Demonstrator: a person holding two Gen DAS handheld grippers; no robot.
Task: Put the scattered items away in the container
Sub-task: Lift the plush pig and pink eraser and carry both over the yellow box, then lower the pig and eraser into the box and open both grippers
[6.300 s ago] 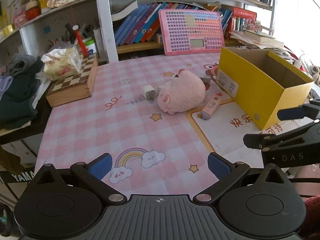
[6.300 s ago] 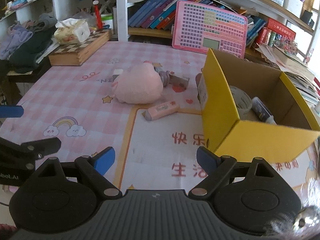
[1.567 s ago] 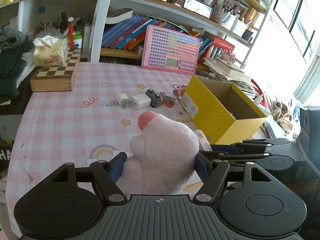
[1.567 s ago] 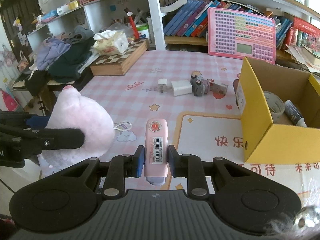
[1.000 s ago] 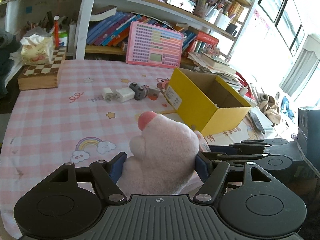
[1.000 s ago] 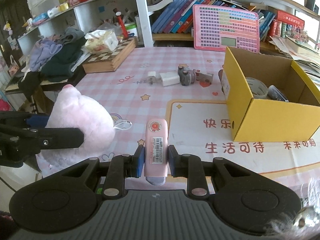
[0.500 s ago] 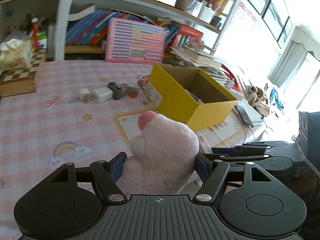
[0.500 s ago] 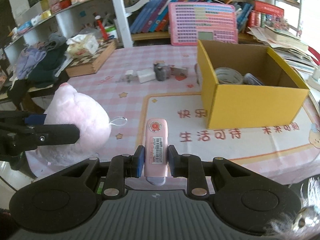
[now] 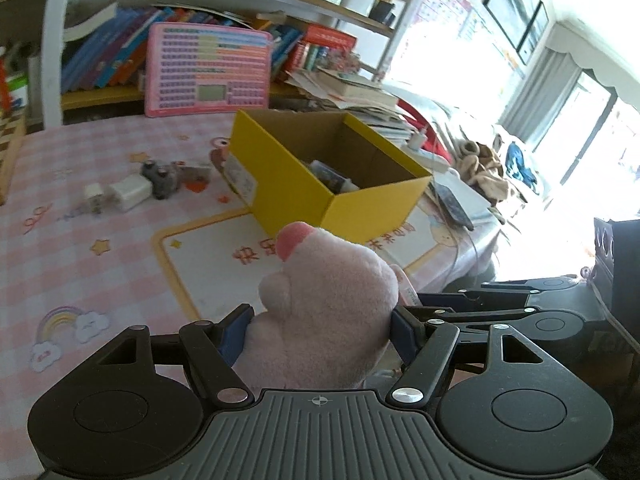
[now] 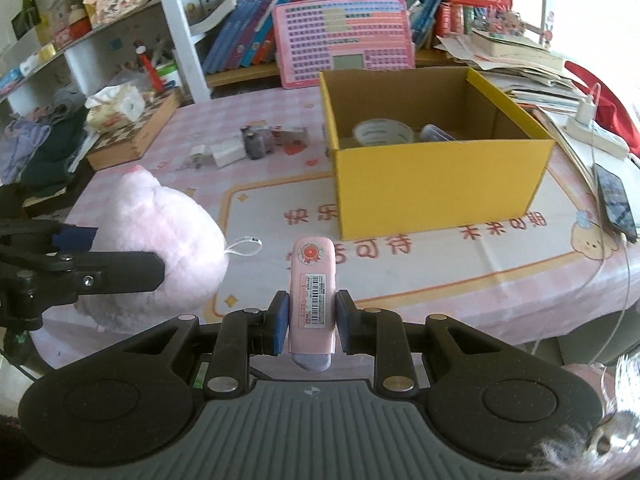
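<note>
- Left gripper (image 9: 320, 332): jaws about half spread, blue pads pressed into both flanks of a pink plush toy (image 9: 328, 308); toy held up off the surface, its darker pink snout pointing toward the box.
- Right gripper (image 10: 311, 322): jaws nearly closed, clamped on a slim pink case (image 10: 312, 300) with a barcode label and a round red emblem near its far end; case points forward, held clear of the surface, short of the box.
- Plush toy, seen from the right wrist camera: at the left, gripped by the other tool's black finger, a small white loop tag hanging from its side.
- Yellow box (image 10: 436, 184): open-topped cardboard, brown inside, standing on the surface ahead of both grippers; a white label on one short outer wall.
- Box contents: a roll of tape (image 10: 382, 132) and a flat dark-and-clear packet (image 10: 438, 134) lying on the bottom.
- Loose items left on the surface beside the box's labelled end: two white plug adapters (image 10: 228, 152), a dark grey gadget (image 10: 254, 142), a small grey block (image 10: 294, 136); all close together.
- Surface (image 9: 100, 216): pink checked cloth with stars and a rainbow, and a white mat with an orange border and red characters under the box.
- Pink tablet toy (image 10: 342, 38): propped upright against the shelf behind the box.
- Chessboard case (image 10: 136, 128): at the far left corner, a tissue pack (image 10: 114, 106) on top.
- Shelves with books behind; a phone (image 10: 614, 200) at the right edge of the surface.
</note>
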